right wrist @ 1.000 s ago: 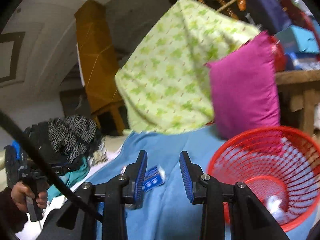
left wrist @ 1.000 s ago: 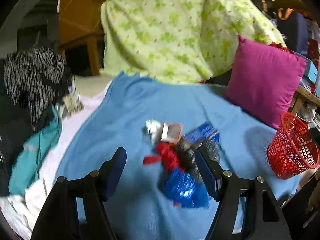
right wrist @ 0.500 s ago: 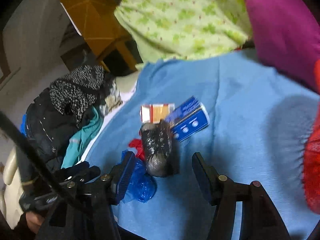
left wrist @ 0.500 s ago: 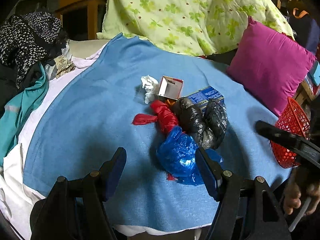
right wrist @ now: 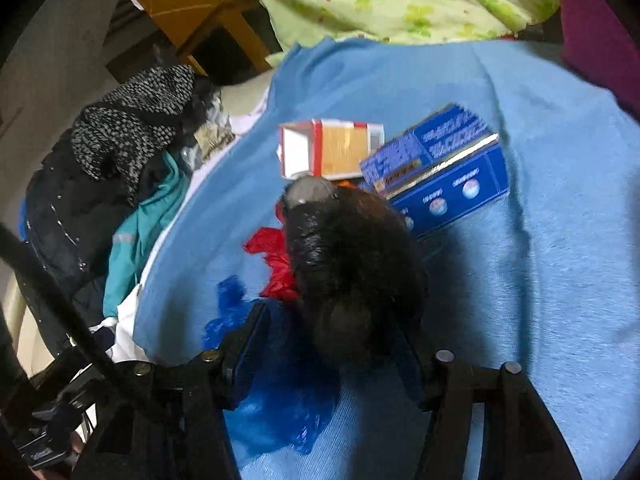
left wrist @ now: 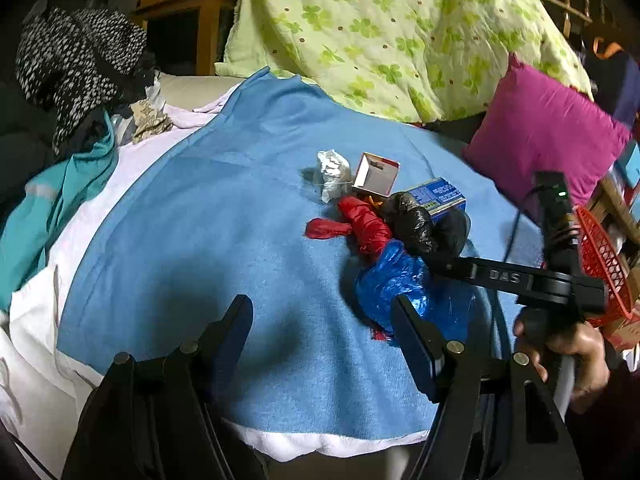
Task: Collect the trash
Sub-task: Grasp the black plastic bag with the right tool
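Observation:
A trash pile lies on the blue blanket (left wrist: 208, 240): crumpled white paper (left wrist: 332, 168), a red-and-white box (left wrist: 376, 174), a blue box (left wrist: 440, 196), a red bag (left wrist: 366, 226), a black bag (left wrist: 416, 224) and a blue bag (left wrist: 400, 284). My left gripper (left wrist: 324, 320) hangs open over bare blanket, just left of the blue bag. My right gripper (right wrist: 328, 332) straddles the near end of the black bag (right wrist: 348, 264). Its jaws are closing, with a gap still showing on the left side. In the left wrist view it reaches in from the right, held by a hand (left wrist: 572, 344).
A red mesh basket (left wrist: 600, 264) stands at the bed's right edge, behind the right gripper. A magenta pillow (left wrist: 548, 136) and a green patterned quilt (left wrist: 380, 32) lie at the back. Dark and teal clothes (left wrist: 60, 120) are heaped on the left.
My right gripper swung from the red basket down to the pile and now has the black bag between its jaws. My left gripper sank a little toward the blanket.

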Motion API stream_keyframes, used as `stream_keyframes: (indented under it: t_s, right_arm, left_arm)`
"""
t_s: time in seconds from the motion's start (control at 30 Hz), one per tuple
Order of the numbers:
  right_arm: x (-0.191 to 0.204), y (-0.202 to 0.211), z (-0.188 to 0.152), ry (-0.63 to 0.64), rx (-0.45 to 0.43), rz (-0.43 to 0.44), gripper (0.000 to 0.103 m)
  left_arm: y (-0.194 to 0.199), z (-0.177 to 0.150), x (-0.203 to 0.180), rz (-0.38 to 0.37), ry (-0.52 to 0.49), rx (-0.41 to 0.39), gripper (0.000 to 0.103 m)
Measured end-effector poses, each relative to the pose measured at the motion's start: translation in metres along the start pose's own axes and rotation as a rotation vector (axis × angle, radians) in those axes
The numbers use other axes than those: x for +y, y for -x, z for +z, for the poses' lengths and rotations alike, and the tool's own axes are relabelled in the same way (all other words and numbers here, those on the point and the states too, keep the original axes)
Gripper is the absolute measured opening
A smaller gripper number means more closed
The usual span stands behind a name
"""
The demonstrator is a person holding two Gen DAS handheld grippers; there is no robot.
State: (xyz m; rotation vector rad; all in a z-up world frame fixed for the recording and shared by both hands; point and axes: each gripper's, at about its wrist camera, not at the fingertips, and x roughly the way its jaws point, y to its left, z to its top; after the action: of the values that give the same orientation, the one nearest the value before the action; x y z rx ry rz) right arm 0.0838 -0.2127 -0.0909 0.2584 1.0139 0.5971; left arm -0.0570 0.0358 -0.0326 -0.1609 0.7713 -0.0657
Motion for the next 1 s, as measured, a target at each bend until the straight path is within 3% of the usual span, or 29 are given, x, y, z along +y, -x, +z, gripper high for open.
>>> stream_keyframes:
  t_s: [0.03,0.23,0.57,0.73,1.0]
  right_arm:
    - [-0.001,-0.004,0.000,-0.001,0.015,0.008,0.040]
    - [0.012,-0.007,0.001,0.003,0.041,-0.026,0.034]
    - [0.035,0.072,0.010,0.040,-0.111,-0.121,0.033]
    - [0.018,0.111,0.013,-0.020,-0.204,-0.157,0.033]
    - [-0.022,0.134,0.004,-0.104,-0.249,-0.176,0.033]
  left_arm:
    - [0.001,-0.001,0.004,-0.002,0.004,-0.002,0.072]
    - [0.011,-0.004,0.027,-0.043,0.061,-0.021,0.072]
    - [0.025,-0.006,0.049,-0.071,0.121,-0.060,0.072]
    - [0.024,-0.008,0.046,-0.073,0.113,-0.051,0.072]
    - [0.011,-0.012,0.038,-0.055,0.093,-0.013,0.072]
